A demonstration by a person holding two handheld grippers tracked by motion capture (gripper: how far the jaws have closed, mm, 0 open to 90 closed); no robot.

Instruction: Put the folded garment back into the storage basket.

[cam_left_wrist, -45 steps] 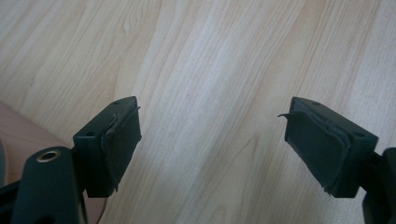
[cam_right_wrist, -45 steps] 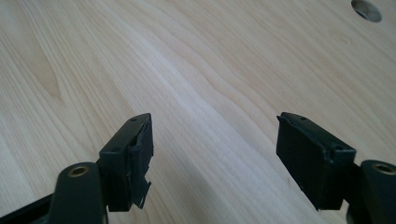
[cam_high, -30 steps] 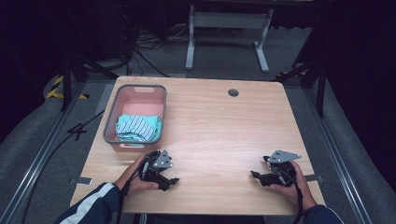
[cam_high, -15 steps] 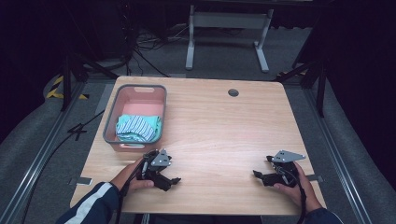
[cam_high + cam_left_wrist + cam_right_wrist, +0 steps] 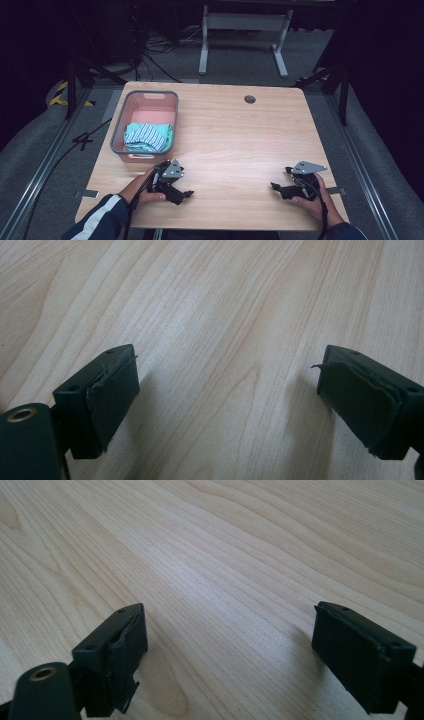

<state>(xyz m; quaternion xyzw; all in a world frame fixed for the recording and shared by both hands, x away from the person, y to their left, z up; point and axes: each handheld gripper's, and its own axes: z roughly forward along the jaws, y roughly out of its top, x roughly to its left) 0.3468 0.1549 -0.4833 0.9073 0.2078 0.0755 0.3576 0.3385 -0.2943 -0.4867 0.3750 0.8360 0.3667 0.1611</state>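
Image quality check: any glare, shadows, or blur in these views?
High view: table well lit, surroundings dark, slightly soft. Left gripper view: pale sheen on wood, soft shadows beside the left tool. Right gripper view: similar sheen, right tool sharp, far wood softer.

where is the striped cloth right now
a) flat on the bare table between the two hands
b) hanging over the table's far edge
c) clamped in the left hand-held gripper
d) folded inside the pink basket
d: the high view shows the striped cloth lying folded at the near end of the pink basket, apart from both hands.
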